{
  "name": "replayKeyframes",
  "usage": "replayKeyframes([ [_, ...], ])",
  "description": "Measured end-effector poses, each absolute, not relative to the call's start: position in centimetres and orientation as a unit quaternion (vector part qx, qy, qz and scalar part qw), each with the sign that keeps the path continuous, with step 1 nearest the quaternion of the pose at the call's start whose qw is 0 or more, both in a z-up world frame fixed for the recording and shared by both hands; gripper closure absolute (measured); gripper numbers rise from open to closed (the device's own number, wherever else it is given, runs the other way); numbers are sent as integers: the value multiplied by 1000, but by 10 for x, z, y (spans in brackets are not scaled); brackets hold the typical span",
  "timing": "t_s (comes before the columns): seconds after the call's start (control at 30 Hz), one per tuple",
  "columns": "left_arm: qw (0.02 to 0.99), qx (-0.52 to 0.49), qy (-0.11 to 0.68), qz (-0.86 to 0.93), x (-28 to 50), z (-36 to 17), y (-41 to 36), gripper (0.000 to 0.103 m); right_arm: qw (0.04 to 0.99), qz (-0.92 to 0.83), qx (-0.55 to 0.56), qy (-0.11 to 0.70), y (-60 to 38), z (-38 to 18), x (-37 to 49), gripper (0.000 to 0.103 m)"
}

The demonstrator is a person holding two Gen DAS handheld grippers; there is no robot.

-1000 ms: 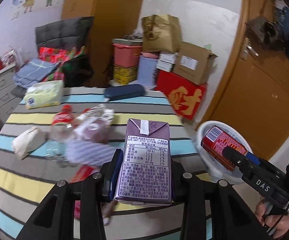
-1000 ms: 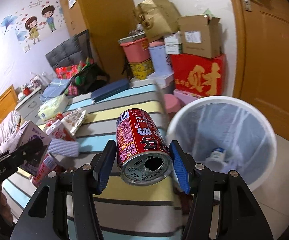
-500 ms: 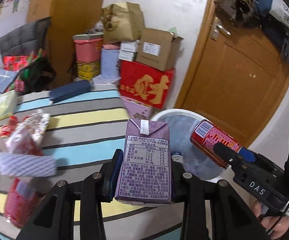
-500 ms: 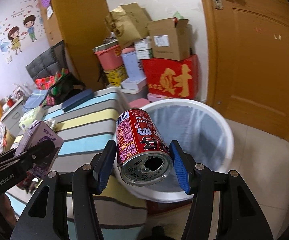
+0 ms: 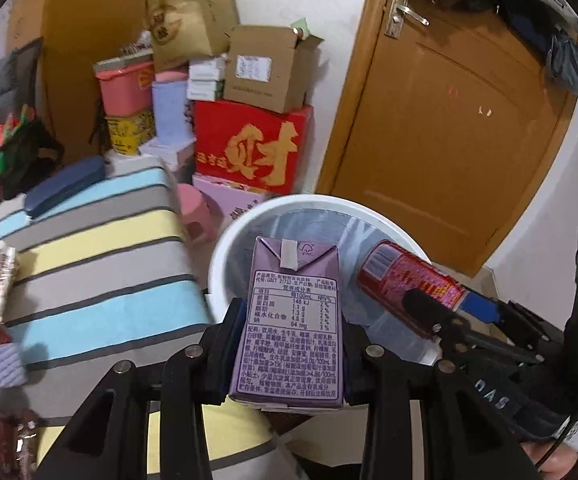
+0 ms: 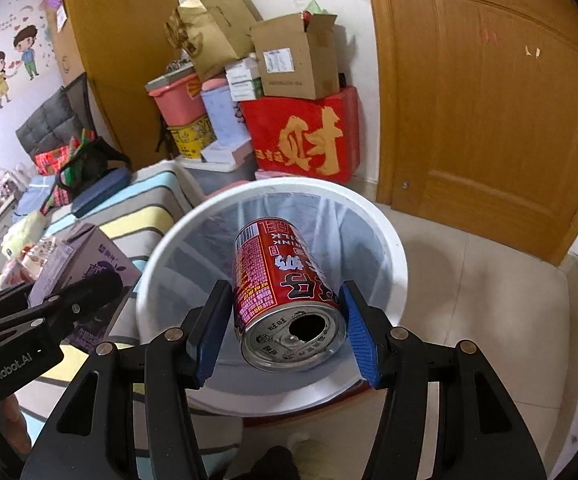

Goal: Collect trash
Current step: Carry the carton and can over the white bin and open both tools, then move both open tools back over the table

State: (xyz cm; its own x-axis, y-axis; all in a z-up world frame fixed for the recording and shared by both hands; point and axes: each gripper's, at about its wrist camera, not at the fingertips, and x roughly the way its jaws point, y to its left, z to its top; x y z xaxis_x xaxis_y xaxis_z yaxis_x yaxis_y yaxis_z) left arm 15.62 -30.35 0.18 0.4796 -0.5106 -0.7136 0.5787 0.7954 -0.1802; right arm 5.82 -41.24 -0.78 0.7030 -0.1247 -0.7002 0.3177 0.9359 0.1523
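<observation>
Left wrist view: looks forward along its jaws from above the striped table [image 5: 101, 264], close over the white bin [image 5: 225, 248], facing the door [image 5: 449, 128].
Right wrist view: sits right of the other, close above the bin [image 6: 393, 240], tilted down toward its opening.
Shared: bin, red box [image 5: 249, 148] [image 6: 305, 136], door [image 6: 489, 100], table edge [image 6: 145, 208]; each view catches the other gripper.

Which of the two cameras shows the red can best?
The right wrist view: the red can fills the middle, its opened top facing the camera, over the white bin. The left wrist view shows only its side, partly hidden by the fingers.
</observation>
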Motion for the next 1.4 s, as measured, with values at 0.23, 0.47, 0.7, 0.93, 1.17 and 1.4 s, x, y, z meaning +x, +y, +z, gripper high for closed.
replayKeyframes([
  [0.23, 855, 60, 400, -325, 164, -7, -328, 62, 902, -130, 120, 393, -422, -21, 65, 46],
  [0.47, 861, 56, 398, -311, 165, -8, -324, 45, 907, -135, 108, 384, -421, -17, 62, 46],
  [0.7, 869, 45, 389, -303, 161, 1, -304, 45, 910, -141, 111, 373, -417, -11, 57, 46],
  [0.93, 881, 36, 374, -287, 151, 13, -277, 45, 917, -133, 110, 359, -404, -3, 54, 46],
  [1.17, 892, 23, 362, -269, 143, 24, -248, 45, 924, -118, 104, 348, -384, 4, 53, 46],
  [1.4, 899, 11, 357, -254, 135, 28, -218, 45, 930, -99, 97, 339, -361, 10, 52, 46],
])
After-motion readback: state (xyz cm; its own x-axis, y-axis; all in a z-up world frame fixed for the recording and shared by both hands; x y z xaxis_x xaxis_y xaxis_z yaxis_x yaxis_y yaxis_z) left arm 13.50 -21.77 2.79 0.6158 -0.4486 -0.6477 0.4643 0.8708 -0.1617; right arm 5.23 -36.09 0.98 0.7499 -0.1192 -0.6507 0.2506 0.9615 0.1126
